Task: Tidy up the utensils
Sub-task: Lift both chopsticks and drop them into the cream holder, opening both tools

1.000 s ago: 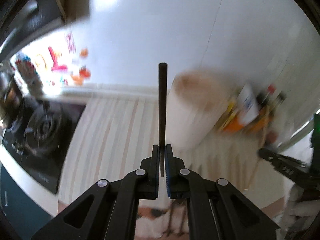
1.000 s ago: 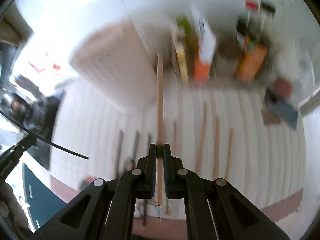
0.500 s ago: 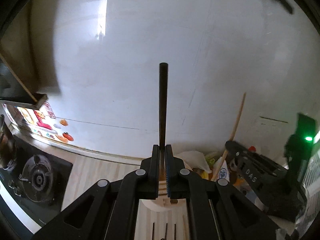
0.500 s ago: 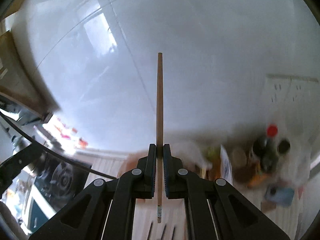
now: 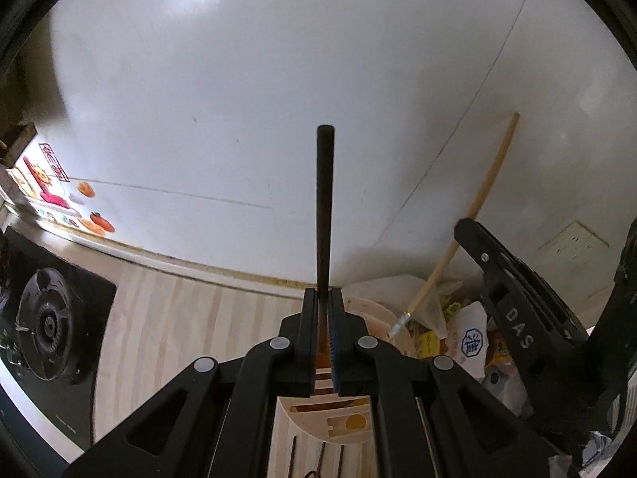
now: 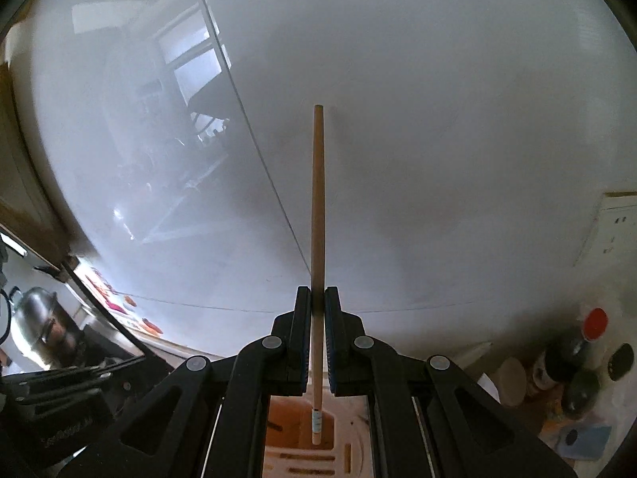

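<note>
My left gripper (image 5: pixel 323 298) is shut on a dark chopstick (image 5: pixel 324 203) that stands upright against the white wall. Below it is a pale wooden utensil holder (image 5: pixel 374 310) with slotted sides. My right gripper (image 6: pixel 317 298) is shut on a light wooden chopstick (image 6: pixel 317 207), held upright, its lower end over the holder's opening (image 6: pixel 294 418). In the left wrist view the right gripper (image 5: pixel 513 318) shows at right with that light chopstick (image 5: pixel 477 215) tilted above the holder.
A gas hob (image 5: pixel 47 318) lies at left on the striped wooden counter (image 5: pixel 179 318). Bottles and packets (image 6: pixel 577 370) crowd the back right corner. Several chopsticks (image 5: pixel 318 458) lie on the counter in front of the holder. A kettle (image 6: pixel 36 318) stands far left.
Both grippers swung up from the counter to point at the wall, each still holding its chopstick. They now stand over the utensil holder, closer to it than before.
</note>
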